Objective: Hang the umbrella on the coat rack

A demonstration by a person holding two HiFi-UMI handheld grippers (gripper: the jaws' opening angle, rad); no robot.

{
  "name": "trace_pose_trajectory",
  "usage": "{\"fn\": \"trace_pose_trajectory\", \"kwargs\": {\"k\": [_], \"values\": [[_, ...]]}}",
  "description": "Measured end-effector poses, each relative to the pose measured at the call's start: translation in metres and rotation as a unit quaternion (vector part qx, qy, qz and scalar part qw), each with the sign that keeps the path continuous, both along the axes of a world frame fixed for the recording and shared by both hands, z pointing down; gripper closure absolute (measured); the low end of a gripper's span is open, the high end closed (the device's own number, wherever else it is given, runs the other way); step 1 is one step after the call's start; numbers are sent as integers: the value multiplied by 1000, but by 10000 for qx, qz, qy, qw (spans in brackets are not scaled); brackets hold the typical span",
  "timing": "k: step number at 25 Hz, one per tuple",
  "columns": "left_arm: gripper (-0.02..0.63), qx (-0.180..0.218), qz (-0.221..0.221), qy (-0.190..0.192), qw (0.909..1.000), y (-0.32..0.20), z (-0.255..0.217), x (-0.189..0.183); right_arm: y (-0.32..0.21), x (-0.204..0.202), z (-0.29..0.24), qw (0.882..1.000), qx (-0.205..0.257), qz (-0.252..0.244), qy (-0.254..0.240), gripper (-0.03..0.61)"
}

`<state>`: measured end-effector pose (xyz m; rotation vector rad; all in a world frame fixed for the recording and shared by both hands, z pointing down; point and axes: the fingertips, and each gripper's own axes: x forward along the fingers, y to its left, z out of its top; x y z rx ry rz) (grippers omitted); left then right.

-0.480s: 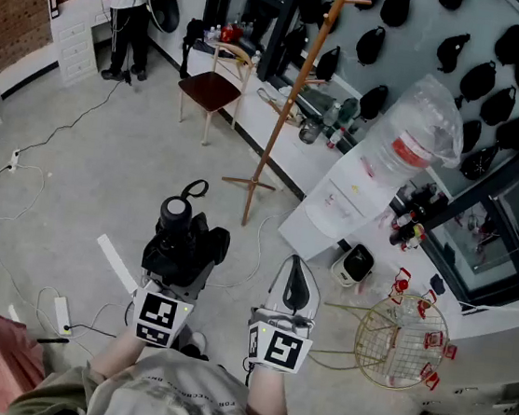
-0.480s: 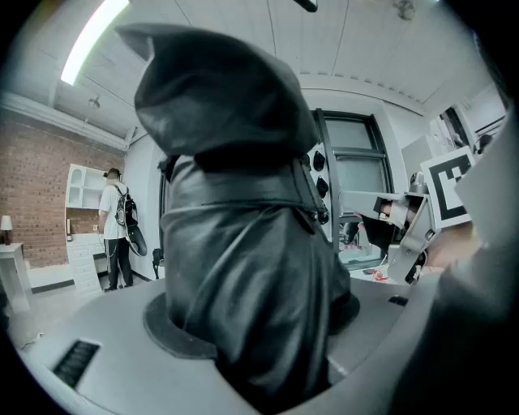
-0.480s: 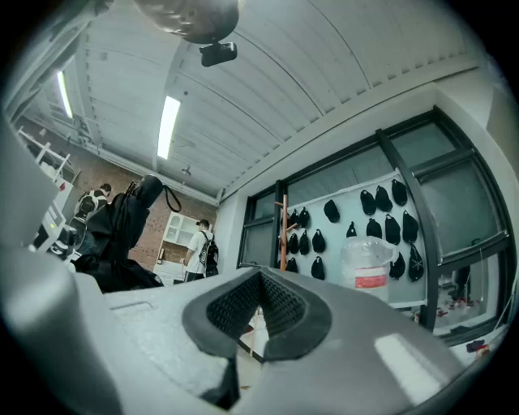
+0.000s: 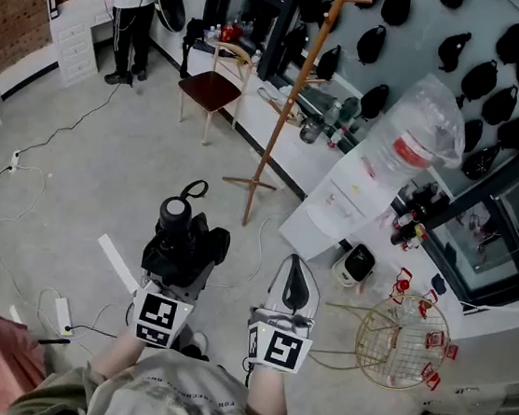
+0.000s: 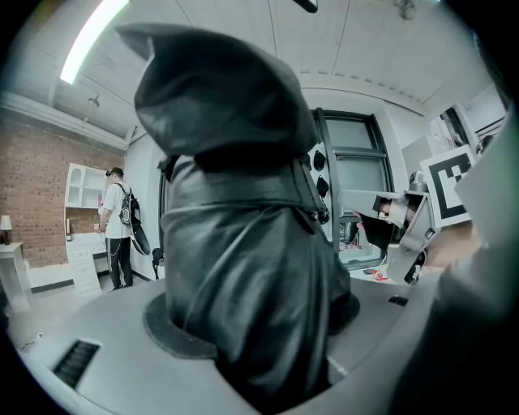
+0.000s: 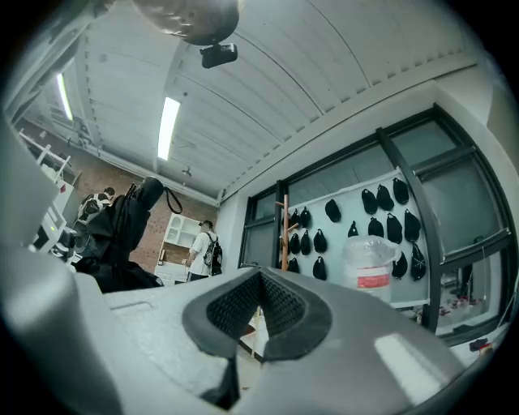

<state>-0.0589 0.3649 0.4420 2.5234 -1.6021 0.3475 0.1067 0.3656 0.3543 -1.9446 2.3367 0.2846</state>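
Observation:
A black folded umbrella (image 4: 180, 230) stands upright in my left gripper (image 4: 182, 251), its round handle cap and strap loop (image 4: 194, 187) at the top. In the left gripper view the umbrella's fabric (image 5: 243, 243) fills the gap between the jaws, which press on it. My right gripper (image 4: 294, 289) is beside it on the right, shut and holding nothing; its ribbed pads (image 6: 280, 308) meet. The wooden coat rack (image 4: 286, 102) stands ahead on the floor, its cross base (image 4: 249, 185) well beyond both grippers. The rack's pole (image 6: 285, 231) also shows in the right gripper view.
A white water dispenser (image 4: 361, 182) with a large bottle stands right of the rack. A wooden chair (image 4: 216, 84) is behind it to the left. A wire basket table (image 4: 398, 341) sits at the right. Cables (image 4: 17, 191) trail over the floor. A person (image 4: 129, 7) stands at the back.

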Motion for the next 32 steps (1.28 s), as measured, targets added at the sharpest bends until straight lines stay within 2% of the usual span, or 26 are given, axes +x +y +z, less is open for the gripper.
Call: {"fn": "trace_pose_trajectory", "kwargs": {"k": [5, 9, 10, 11, 12, 15, 24, 32], "values": [[327, 19, -24, -1, 10000, -4, -3, -3, -3, 2, 0, 9999, 1, 18, -121, 580], [327, 39, -43, 4, 10000, -8, -6, -3, -5, 3, 1, 9974, -22, -391, -598, 577], [328, 42, -46, 6, 10000, -10, -7, -3, -7, 1, 2, 9959, -94, -549, -714, 548], [327, 43, -50, 8, 10000, -11, -8, -3, -9, 0, 4, 9942, -163, -687, -808, 424], [327, 44, -54, 9, 10000, -12, -9, -4, -10, -2, 4, 9931, -201, -778, -856, 269], [327, 35, -57, 27, 10000, -16, -11, -4, -11, -3, 4, 9933, -170, -844, -770, 145], [327, -13, 49, 9, 10000, -32, -8, -1, -21, -1, 5, 9936, -200, -808, -758, 141], [327, -26, 266, -10, 9996, -61, -1, -13, -42, -18, 10, 9941, -218, -734, -764, 141]]}}
